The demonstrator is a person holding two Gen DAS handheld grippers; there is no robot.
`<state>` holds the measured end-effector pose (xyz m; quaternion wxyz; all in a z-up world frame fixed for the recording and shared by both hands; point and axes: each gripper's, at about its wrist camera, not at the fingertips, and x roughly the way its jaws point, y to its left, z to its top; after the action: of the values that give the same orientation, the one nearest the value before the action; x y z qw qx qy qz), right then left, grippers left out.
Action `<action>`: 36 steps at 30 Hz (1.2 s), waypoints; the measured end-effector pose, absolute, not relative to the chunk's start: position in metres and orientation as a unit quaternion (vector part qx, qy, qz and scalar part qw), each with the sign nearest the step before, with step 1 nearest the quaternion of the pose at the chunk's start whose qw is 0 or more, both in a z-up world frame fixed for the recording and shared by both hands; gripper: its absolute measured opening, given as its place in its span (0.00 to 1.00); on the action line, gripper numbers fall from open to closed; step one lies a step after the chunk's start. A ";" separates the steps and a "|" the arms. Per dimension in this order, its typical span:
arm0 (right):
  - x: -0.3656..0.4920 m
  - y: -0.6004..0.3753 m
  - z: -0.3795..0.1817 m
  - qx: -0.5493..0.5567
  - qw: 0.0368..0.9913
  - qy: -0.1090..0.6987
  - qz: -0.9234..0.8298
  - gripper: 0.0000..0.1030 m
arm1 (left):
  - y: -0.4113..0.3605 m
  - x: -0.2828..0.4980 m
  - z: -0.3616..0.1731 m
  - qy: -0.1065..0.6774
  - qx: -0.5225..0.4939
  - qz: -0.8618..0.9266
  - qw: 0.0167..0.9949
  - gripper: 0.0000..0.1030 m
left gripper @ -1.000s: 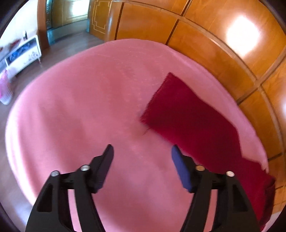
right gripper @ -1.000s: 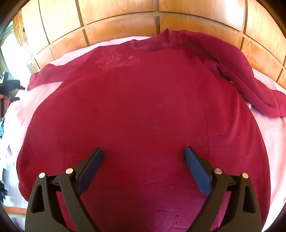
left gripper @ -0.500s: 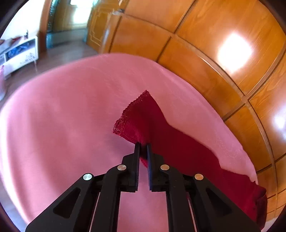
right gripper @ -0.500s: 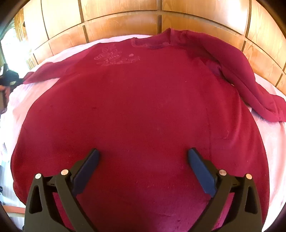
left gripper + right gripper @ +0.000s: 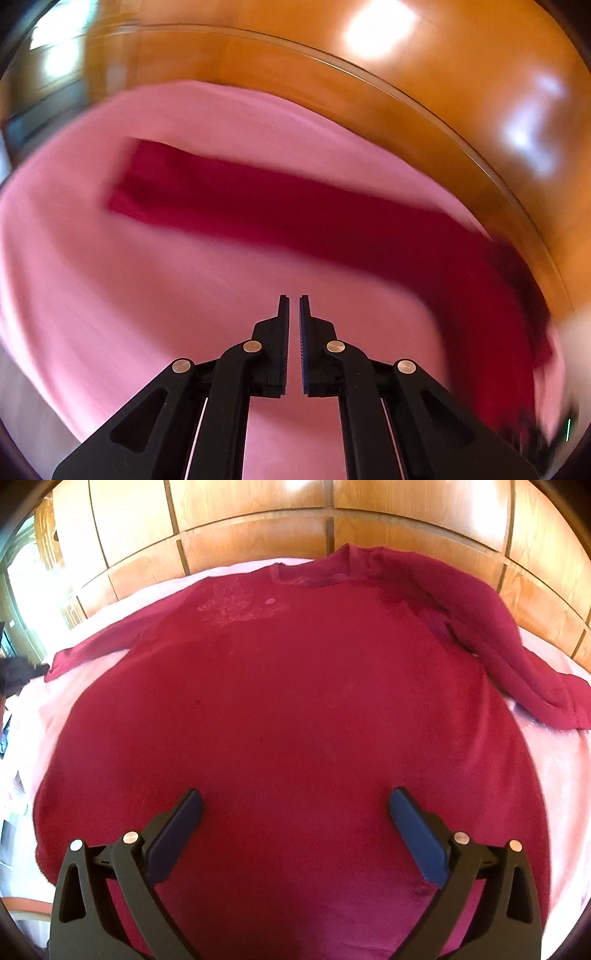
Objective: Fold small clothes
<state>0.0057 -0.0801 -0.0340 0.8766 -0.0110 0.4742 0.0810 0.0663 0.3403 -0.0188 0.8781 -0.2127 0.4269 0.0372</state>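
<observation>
Over the sweater point(image 5: 295, 709) body, right gripper point(image 5: 295, 808) hovers w/ tongs wide, prob. to pin it; left gripper point(image 5: 294, 306) pinched empty beside sleeve point(image 5: 295, 218).

The dark red sweater point(image 5: 295, 709) is a soft, matt, fuzzy knit with a faint embroidered motif on its chest. The pink bedsheet point(image 5: 184, 295) beneath is smooth cloth. The wall panels point(image 5: 258, 517) are glossy varnished wood. Both grippers point(image 5: 291, 301) point(image 5: 295, 805) are matt black plastic with shiny metal pins.
</observation>
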 end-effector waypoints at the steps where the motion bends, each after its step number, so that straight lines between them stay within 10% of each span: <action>1: 0.004 -0.085 -0.031 -0.010 0.879 0.471 0.073 0.97 | 0.322 0.059 -0.020 0.431 -0.207 0.007 0.878 0.02; 2: 0.001 -0.097 -0.026 -0.005 0.882 0.468 0.061 0.97 | 0.299 0.048 -0.022 0.439 -0.205 -0.036 0.874 0.09; 5: -0.011 -0.137 -0.018 0.008 0.885 0.464 0.017 0.97 | 0.246 0.016 -0.034 0.451 -0.224 -0.111 0.857 0.73; 10: -0.039 -0.204 -0.027 0.063 0.868 0.490 -0.047 0.89 | 0.197 -0.006 -0.053 0.475 -0.229 -0.154 0.836 0.71; 13: -0.055 -0.215 -0.035 0.088 0.860 0.502 -0.037 0.75 | 0.186 -0.005 -0.057 0.483 -0.212 -0.151 0.836 0.51; 14: -0.058 -0.214 -0.035 0.087 0.861 0.500 -0.031 0.71 | 0.182 -0.003 -0.060 0.489 -0.210 -0.159 0.832 0.29; 15: -0.060 -0.212 -0.034 0.088 0.861 0.500 -0.024 0.62 | 0.178 -0.003 -0.062 0.497 -0.203 -0.165 0.828 0.12; 18: -0.060 -0.201 -0.031 0.070 0.861 0.504 0.004 0.11 | 0.172 0.002 -0.057 0.494 -0.188 -0.169 0.832 0.09; 19: -0.061 -0.198 -0.028 0.062 0.860 0.506 0.010 0.08 | 0.174 0.001 -0.051 0.491 -0.187 -0.170 0.834 0.09; 28: -0.074 -0.202 -0.028 0.057 0.843 0.533 0.054 0.08 | 0.180 0.003 -0.054 0.525 -0.116 -0.108 0.836 0.27; 32: -0.059 -0.237 -0.009 0.111 0.860 0.497 0.024 0.35 | 0.187 0.010 -0.024 0.468 -0.136 -0.073 0.870 0.40; 36: -0.031 -0.292 0.000 0.187 0.869 0.457 -0.036 0.35 | 0.154 0.031 -0.003 0.423 -0.101 -0.085 0.896 0.44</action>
<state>-0.0314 -0.2924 0.0005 0.8688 0.1866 0.4572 -0.0359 0.0309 0.1538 -0.0028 0.8964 -0.1006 0.4231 -0.0855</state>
